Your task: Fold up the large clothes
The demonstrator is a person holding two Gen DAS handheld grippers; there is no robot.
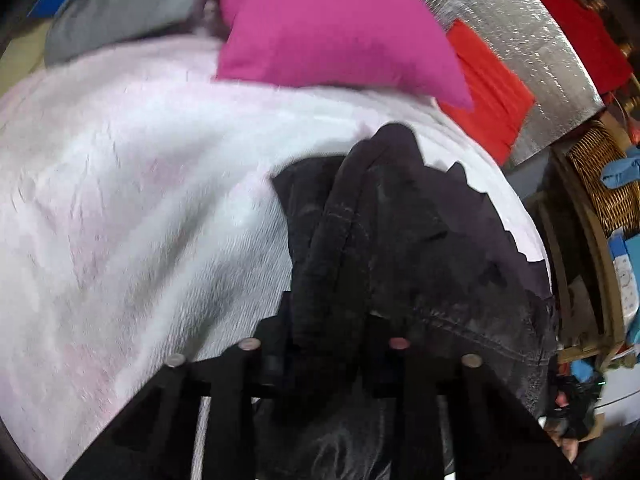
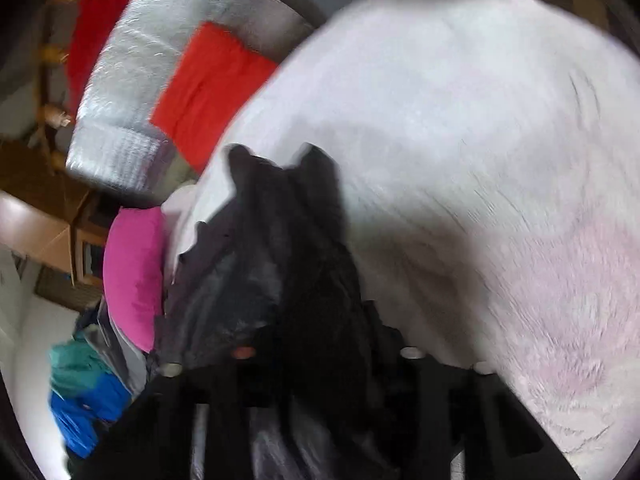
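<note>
Left gripper [image 1: 326, 344] is clamped on a thick rolled seam of the dark garment [image 1: 400, 240], jaws pinched in close w/ the fabric bunched right between them. No earlier frame to compare, so that's all on the jaws. From there the garment runs away from the gripper in a dark heap, its far tip a rounded fold, its right edge jagged against the pale blanket [image 1: 140, 200]. Stitch lines show on the near right part of the cloth.

Right gripper [image 2: 320, 360] is also pinched on the same garment [image 2: 288, 260], black cloth wedged between the jaws and rising up the middle of the view in two peaked folds. Picture is blurred here, so the exact pad contact is hard to read, but the fabric fills the gap.

Garment lies on the blanket, which covers most of both views, white w/ faint pink patches. Far side in the left view: a pink pillow [image 1: 332, 24] resting on the blanket, a grey pillow [image 1: 128, 4] to its left, a red cloth [image 1: 488, 92] to its right, then a silver quilted sheet [image 1: 532, 52]. Wicker basket [image 1: 600, 176] at far right. In the right view, a blue and teal bundle [image 2: 88, 392] sits low left.
</note>
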